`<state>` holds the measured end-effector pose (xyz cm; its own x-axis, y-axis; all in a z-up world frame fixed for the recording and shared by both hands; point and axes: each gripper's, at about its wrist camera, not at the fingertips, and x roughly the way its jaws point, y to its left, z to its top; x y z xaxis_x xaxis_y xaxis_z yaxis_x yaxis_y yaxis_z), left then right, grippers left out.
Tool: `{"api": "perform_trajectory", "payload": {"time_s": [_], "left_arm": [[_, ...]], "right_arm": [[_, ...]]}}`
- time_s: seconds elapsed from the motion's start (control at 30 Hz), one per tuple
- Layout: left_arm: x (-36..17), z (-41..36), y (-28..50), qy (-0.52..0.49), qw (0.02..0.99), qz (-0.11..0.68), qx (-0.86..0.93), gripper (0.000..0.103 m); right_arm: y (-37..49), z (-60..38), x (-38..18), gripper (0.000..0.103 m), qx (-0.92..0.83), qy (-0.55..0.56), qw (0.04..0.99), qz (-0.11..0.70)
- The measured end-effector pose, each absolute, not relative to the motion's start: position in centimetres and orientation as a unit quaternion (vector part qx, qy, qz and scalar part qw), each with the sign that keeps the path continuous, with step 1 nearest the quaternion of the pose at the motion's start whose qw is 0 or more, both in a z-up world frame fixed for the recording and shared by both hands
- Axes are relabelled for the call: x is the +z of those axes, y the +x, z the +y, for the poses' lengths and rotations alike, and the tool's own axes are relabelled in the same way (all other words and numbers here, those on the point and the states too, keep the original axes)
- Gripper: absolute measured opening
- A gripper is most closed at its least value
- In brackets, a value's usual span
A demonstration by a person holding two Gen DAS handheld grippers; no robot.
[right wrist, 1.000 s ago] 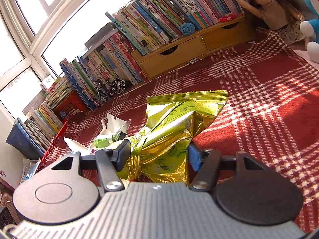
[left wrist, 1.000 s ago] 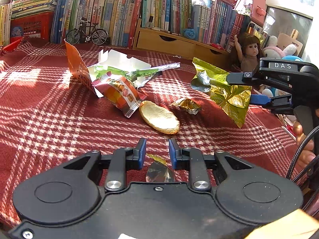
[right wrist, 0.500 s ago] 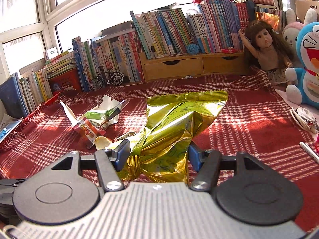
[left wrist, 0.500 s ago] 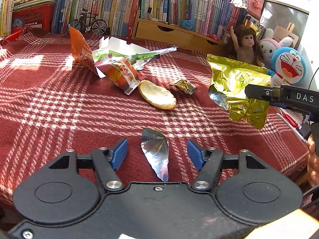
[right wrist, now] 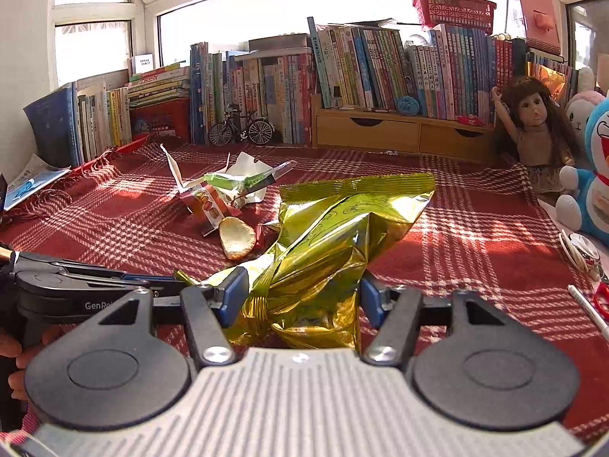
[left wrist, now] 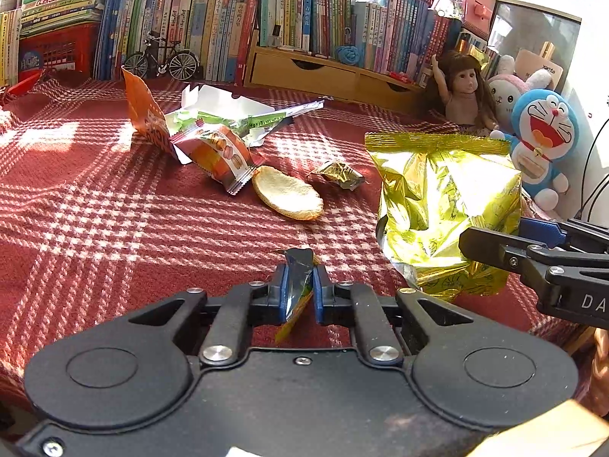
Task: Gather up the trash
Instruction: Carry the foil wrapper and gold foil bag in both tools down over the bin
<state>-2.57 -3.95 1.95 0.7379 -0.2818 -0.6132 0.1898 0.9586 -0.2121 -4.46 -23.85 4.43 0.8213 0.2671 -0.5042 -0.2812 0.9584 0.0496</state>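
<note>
A red plaid cloth (left wrist: 95,209) covers the surface before a far wall of books. The right gripper (right wrist: 302,297) pinches the gold snack bag (right wrist: 335,243); its slick foil could slide free. The left gripper (left wrist: 298,285) is closing on a small foil scrap (left wrist: 297,278), which may slip. One far wrapper (left wrist: 243,120) reads "NET WT".

Crumpled gold bag (right wrist: 323,251), foil scrap (left wrist: 297,285), both gripped
</note>
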Motion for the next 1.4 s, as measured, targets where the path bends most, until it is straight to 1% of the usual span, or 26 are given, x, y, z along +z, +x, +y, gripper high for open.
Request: {"api": "perform_trajectory", "payload": {"time_s": [0.5,0.8,1.07,1.23,1.4], "left_arm": [[3.4,-1.2,-7.5,-0.063,0.931,0.336,-0.125,0.012],[2.7,1.1,-11.9,-0.063,0.923,0.359,-0.123,0.012],[0.0,3.4,-14.7,-0.070,0.896,0.424,-0.115,0.012],[-2.2,4.5,-14.6,-0.090,0.870,0.473,-0.104,0.012],[-3.9,4.6,-14.2,-0.090,0.855,0.502,-0.101,0.012]], "right_arm": [[-8.8,-22.9,3.8,0.065,0.176,0.007,0.941,0.288],[-12.7,-20.8,2.8,0.065,0.234,-0.015,0.919,0.316],[-14.9,-18.0,0.9,0.065,0.287,-0.048,0.883,0.369],[-15.4,-16.1,-1.2,0.065,0.294,-0.072,0.857,0.417],[-15.2,-14.9,-3.3,0.065,0.290,-0.093,0.831,0.465]]}}
